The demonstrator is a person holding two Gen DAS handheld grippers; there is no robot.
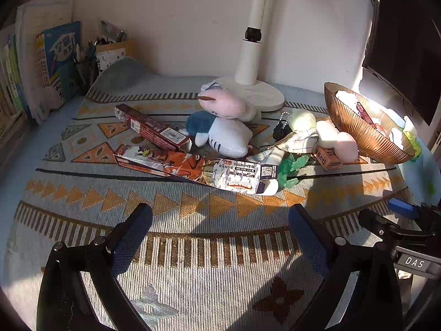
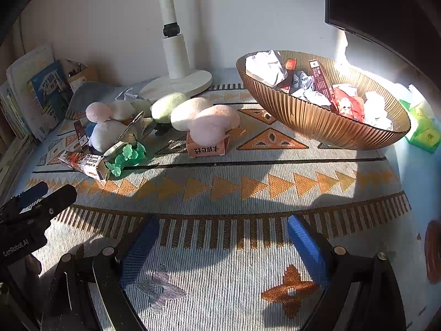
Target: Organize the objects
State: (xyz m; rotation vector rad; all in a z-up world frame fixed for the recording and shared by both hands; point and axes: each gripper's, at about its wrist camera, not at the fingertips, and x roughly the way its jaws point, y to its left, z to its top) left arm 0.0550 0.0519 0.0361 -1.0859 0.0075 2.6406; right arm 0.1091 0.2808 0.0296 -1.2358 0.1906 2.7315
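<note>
A: Both hover empty over the woven mat — the left gripper (image 1: 220, 220) and right gripper (image 2: 223, 231) have their jaws spread wide.

B: And the clutter?

A: Plush toys (image 1: 223, 115) and long printed boxes (image 1: 193, 169) lie heaped mid-frame by the lamp base (image 1: 264, 93); the ribbed bowl (image 2: 317, 121), upper right, probably collects the scraps.

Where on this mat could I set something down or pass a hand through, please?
The widest bare patch is the near half of the woven mat, between the grippers and the orange triangle band. A smaller gap lies between the orange box and the ribbed bowl. It is crowded toward the lamp base: plush toys, the long printed box and green trinket touch or overlap.
</note>
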